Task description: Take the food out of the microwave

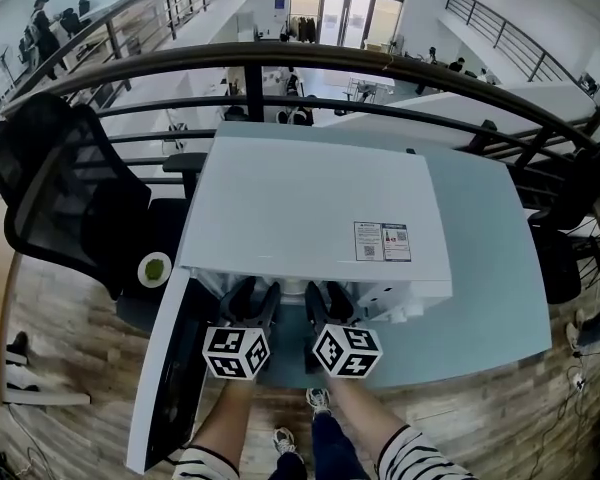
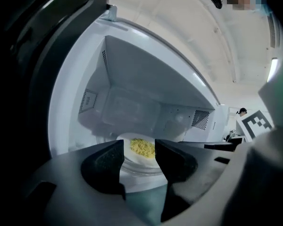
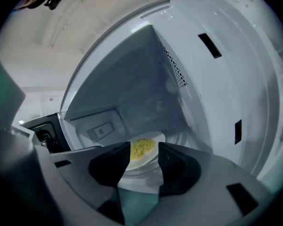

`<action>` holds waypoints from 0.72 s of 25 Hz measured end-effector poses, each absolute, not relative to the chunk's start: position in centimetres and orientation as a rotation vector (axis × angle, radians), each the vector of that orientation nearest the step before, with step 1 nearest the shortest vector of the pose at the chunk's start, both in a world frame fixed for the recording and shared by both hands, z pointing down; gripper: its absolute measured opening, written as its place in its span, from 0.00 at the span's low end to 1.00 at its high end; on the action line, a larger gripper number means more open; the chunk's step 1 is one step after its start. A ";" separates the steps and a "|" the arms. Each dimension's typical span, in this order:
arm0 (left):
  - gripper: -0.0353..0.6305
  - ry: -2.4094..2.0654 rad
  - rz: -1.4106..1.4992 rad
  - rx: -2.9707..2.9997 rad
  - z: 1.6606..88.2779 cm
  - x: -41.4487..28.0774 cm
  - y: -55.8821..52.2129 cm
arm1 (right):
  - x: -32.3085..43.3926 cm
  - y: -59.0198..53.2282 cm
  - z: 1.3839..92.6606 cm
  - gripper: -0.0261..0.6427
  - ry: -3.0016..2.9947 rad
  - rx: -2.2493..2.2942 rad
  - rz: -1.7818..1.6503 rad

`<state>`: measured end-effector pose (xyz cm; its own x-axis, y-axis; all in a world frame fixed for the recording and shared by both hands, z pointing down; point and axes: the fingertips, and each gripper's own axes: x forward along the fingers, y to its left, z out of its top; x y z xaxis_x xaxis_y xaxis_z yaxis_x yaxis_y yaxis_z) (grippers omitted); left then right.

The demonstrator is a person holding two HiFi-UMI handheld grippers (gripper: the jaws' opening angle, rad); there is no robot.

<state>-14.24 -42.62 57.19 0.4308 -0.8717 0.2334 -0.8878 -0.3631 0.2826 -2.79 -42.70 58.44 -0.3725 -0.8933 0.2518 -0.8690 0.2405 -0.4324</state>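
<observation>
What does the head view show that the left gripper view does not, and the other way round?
Only the head view: the white microwave's flat top with its printed label, a black mesh chair, striped sleeves. Only the left gripper view: the microwave's inside, where a white plate of yellow food sits. Both: the microwave and the left gripper, jaws apart, empty.

Plate [image 2: 139,159] partly behind black fingers [image 2: 104,166]

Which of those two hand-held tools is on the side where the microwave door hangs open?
The left tool: the dark door of the white microwave stands open beside it, while the right tool is farther from that door.
</observation>
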 end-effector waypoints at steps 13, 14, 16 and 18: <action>0.36 -1.467 0.220 2.235 59.2 -13.4 -44.9 | -2.7 -45.4 59.6 0.31 2.470 -1.843 -0.854; 0.37 -1.466 0.231 2.226 59.4 -13.4 -45.0 | -2.7 -45.4 59.8 0.31 2.471 -1.868 -0.867; 0.39 -1.466 0.244 2.208 59.7 -13.3 -45.2 | -2.8 -45.5 60.3 0.32 2.476 -1.918 -0.886; 0.40 -1.459 0.244 2.198 59.9 -13.1 -45.3 | -2.8 -45.6 60.6 0.32 2.484 -1.947 -0.890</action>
<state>-13.12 -45.29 59.85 0.4139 -0.8159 0.4038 -0.9028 -0.3109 0.2971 -2.83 -45.63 60.58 -0.2887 -0.8581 0.4246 -0.9325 0.1516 -0.3277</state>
